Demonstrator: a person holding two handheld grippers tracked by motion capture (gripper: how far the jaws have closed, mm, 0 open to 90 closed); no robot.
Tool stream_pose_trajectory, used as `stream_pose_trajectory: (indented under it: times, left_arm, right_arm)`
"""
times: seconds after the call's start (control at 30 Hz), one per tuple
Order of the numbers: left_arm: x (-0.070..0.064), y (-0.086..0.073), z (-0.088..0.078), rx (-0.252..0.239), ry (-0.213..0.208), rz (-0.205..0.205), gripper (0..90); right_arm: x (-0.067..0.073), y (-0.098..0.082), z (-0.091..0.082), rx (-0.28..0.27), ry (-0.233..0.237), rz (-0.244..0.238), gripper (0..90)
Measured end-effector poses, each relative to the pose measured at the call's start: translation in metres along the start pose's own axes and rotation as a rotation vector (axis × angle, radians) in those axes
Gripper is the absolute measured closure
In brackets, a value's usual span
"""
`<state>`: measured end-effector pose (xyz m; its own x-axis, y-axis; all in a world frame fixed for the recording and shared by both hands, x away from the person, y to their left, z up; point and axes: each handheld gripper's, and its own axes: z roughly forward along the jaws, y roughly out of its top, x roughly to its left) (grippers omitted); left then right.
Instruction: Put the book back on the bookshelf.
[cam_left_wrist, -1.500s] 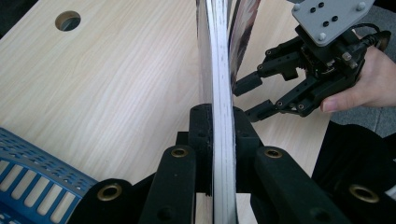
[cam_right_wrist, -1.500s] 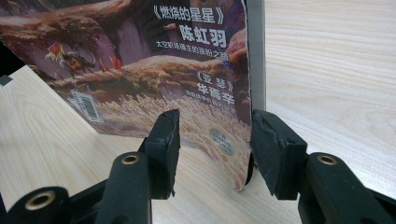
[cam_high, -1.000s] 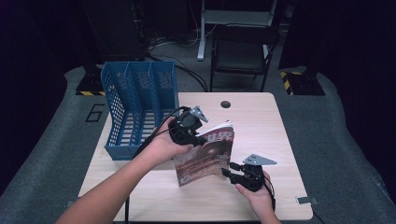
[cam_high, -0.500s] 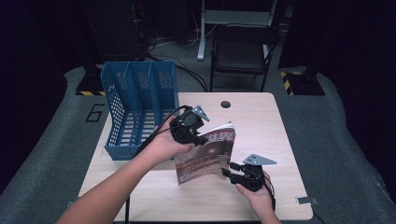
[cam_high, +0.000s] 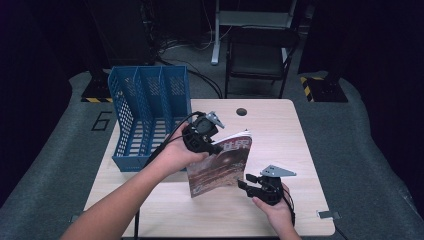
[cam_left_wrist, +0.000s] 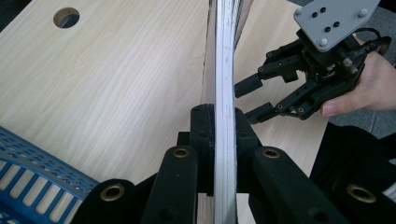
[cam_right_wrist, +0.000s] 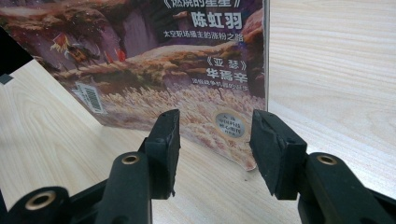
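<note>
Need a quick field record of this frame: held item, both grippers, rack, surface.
held item: magazine, stood on its lower edge on the table
left gripper: shut on the magazine's upper edge
right gripper: open, jaws facing the cover near its lower corner, not touching
rack: blue file rack, three slots, at the table's left
surface: light wood table, round cable hole at the far edge

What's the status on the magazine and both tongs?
Left tongs shut on magazine, held on edge. Right tongs open, just short of its cover. Nothing between.

wooden table (cam_high: 295, 150) with blue rack (cam_high: 145, 117)
</note>
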<state>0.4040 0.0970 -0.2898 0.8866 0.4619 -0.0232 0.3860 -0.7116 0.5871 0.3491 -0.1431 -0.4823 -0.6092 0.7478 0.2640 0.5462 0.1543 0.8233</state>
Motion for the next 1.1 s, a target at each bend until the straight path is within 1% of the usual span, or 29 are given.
stream_pose_trajectory:
  times: [0.03, 0.07, 0.1, 0.13, 0.2, 0.27, 0.3, 0.33, 0.37, 0.4, 0.5, 0.6, 0.67, 0.7, 0.73, 0.77, 0.87, 0.93, 0.97, 1.0, 1.03, 1.1]
  left_arm:
    - [0.0005, 0.0004, -0.0005, 0.006, 0.000, 0.006, 83.9]
    - [0.0007, 0.0004, -0.0007, 0.007, -0.004, 0.004, 83.9]
    - [0.0007, 0.0004, -0.0006, 0.003, -0.003, 0.003, 83.9]
    - [0.0005, 0.0004, -0.0007, 0.002, -0.004, -0.001, 83.9]
    - [0.0004, 0.0006, -0.0010, 0.004, -0.003, 0.000, 83.9]
    - [0.0001, 0.0007, -0.0015, 0.005, -0.002, 0.001, 83.9]
    - [0.0000, 0.0007, -0.0016, 0.006, -0.002, 0.000, 83.9]
    - [0.0003, 0.0009, -0.0018, 0.006, 0.000, 0.005, 83.9]
    - [0.0003, 0.0009, -0.0019, 0.007, 0.000, 0.004, 83.9]
    - [0.0005, 0.0010, -0.0021, 0.007, -0.002, 0.004, 83.9]
    - [0.0001, 0.0009, -0.0025, 0.004, -0.007, -0.006, 83.9]
    - [0.0006, 0.0008, -0.0031, -0.002, 0.007, -0.002, 83.9]
    - [0.0009, 0.0010, -0.0041, 0.000, -0.002, -0.007, 83.9]
    - [0.0013, 0.0011, -0.0046, 0.000, 0.007, 0.000, 83.9]
    - [0.0013, 0.0012, -0.0050, -0.001, 0.006, -0.001, 83.9]
    - [0.0012, 0.0013, -0.0052, -0.003, 0.004, -0.003, 83.9]
    - [0.0013, 0.0019, -0.0066, -0.005, 0.003, -0.005, 83.9]
    - [0.0015, 0.0023, -0.0075, -0.011, 0.011, -0.003, 83.9]
    - [0.0012, 0.0025, -0.0077, -0.013, 0.006, -0.007, 83.9]
    - [0.0017, 0.0030, -0.0090, -0.005, 0.004, -0.004, 83.9]
    - [0.0021, 0.0033, -0.0094, -0.006, 0.000, -0.002, 83.9]
    - [0.0023, 0.0034, -0.0099, -0.013, 0.008, -0.002, 83.9]
  right_arm:
    - [-0.0004, 0.0001, -0.0004, -0.003, 0.014, -0.005, 52.5]
    - [-0.0004, 0.0001, -0.0004, -0.003, 0.014, -0.005, 52.5]
    - [-0.0005, 0.0001, 0.0000, -0.002, 0.001, -0.005, 52.5]
    - [-0.0006, 0.0000, -0.0005, -0.002, 0.011, -0.007, 52.5]
    - [-0.0001, -0.0001, -0.0006, 0.000, 0.007, -0.001, 52.4]
    - [0.0000, 0.0000, -0.0005, -0.003, 0.013, 0.001, 52.5]
    - [-0.0006, 0.0000, -0.0004, -0.003, 0.011, -0.006, 52.4]
    - [-0.0004, 0.0000, 0.0000, -0.001, 0.001, -0.002, 52.5]
    - [-0.0007, 0.0000, 0.0001, -0.001, 0.002, -0.006, 52.5]
    - [-0.0001, -0.0001, 0.0002, 0.001, -0.001, 0.002, 52.4]
    - [-0.0001, -0.0002, 0.0003, 0.001, 0.000, 0.000, 52.4]
    - [-0.0002, -0.0003, 0.0004, 0.001, 0.000, 0.001, 52.4]
    - [-0.0002, -0.0003, 0.0005, 0.001, 0.000, 0.001, 52.3]
    - [-0.0002, -0.0003, 0.0005, 0.001, 0.000, 0.001, 52.3]
    - [-0.0002, -0.0003, 0.0003, 0.001, 0.007, 0.001, 52.3]
    - [-0.0002, -0.0003, 0.0005, 0.001, 0.000, 0.001, 52.3]
    - [-0.0005, -0.0004, 0.0002, 0.002, 0.001, 0.001, 52.2]
    - [-0.0006, -0.0003, 0.0001, 0.000, 0.001, 0.000, 52.2]
    - [-0.0007, -0.0003, 0.0002, -0.001, -0.001, -0.003, 52.2]
    - [-0.0010, -0.0002, 0.0002, -0.001, 0.001, -0.007, 52.1]
    - [-0.0007, -0.0003, 0.0000, 0.001, 0.000, -0.001, 52.1]
    - [-0.0009, -0.0003, 0.0000, 0.000, -0.001, -0.002, 52.0]
